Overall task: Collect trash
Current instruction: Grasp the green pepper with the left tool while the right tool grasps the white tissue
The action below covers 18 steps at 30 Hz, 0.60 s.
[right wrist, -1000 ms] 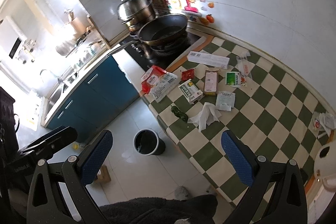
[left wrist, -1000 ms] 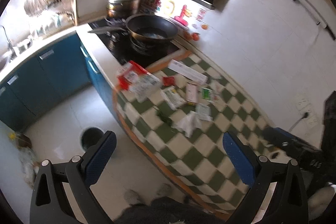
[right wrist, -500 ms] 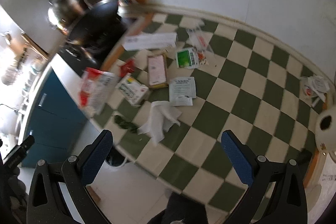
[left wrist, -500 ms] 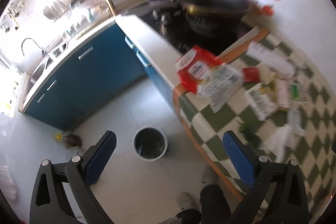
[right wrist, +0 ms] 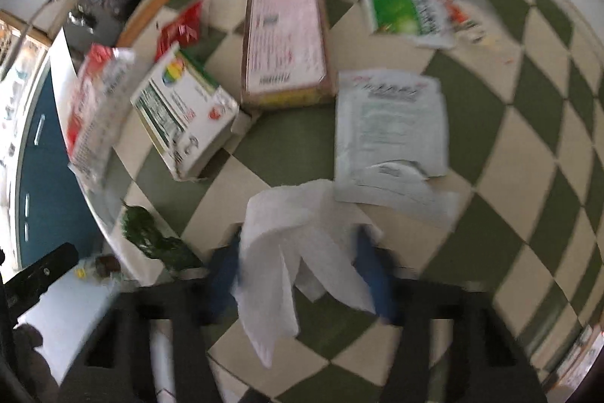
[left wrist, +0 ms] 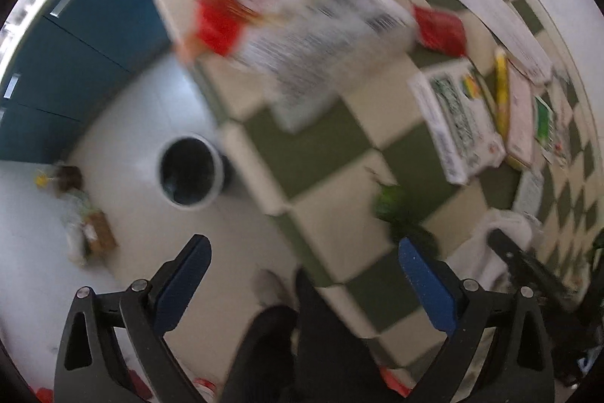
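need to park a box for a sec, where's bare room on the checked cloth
Bare squares lie right of the printed white sachet and toward the near edge, below the white tissue. The far-left part is crowded: pink box, green-and-white carton, red-and-white bag, green packet.

Both tools drop close to the littered worktop

The right tool (right wrist: 302, 274), wide open a second ago, is closing around the crumpled white paper tissue (right wrist: 298, 252) on the green-and-cream checkered worktop (right wrist: 509, 146). The left tool (left wrist: 305, 278) now hangs over the worktop's edge, jaws narrowing slightly.
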Tool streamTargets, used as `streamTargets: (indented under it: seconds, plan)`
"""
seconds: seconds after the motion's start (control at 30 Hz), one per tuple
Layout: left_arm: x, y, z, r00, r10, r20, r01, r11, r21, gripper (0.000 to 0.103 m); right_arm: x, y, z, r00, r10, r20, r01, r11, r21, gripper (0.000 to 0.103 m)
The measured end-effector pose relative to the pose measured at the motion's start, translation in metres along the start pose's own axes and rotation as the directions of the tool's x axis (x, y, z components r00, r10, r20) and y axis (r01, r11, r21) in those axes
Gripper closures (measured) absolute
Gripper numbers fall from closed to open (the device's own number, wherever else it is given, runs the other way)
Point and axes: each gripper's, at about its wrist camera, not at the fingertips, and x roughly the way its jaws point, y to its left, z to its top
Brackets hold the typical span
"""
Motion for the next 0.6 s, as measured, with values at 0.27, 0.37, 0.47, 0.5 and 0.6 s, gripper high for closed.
streamTargets:
  seconds: [0.27, 0.37, 0.47, 0.5, 0.6]
  plan:
    - [0.031, -0.039, 0.001, 0.992, -0.082, -0.096, 0.082, 0.997, -0.005, 0.048, -0.012, -0.022, -0.011, 0.996, -0.05, 0.075, 0.049, 0.999, 0.01, 0.096]
    - [0.032, -0.045, -0.003, 0.996, -0.04, -0.078, 0.042, 0.999, 0.031, 0.083, -0.019, -0.031, -0.009, 0.994, -0.066, 0.085, 0.064, 0.998, 0.025, 0.096]
    - [0.026, -0.047, -0.007, 0.999, 0.013, -0.044, -0.009, 0.996, 0.087, 0.083, -0.028, -0.039, 0.0, 0.993, -0.069, 0.091, 0.066, 0.997, 0.034, 0.096]
    - [0.023, -0.05, -0.009, 0.999, 0.036, -0.024, -0.034, 0.993, 0.11, 0.084, -0.031, -0.042, 0.003, 0.993, -0.069, 0.094, 0.066, 0.997, 0.035, 0.096]
    - [0.01, -0.058, -0.017, 0.993, 0.105, 0.054, -0.113, 0.976, 0.185, 0.085, -0.039, -0.042, 0.004, 0.992, -0.064, 0.106, 0.062, 0.998, 0.02, 0.097]
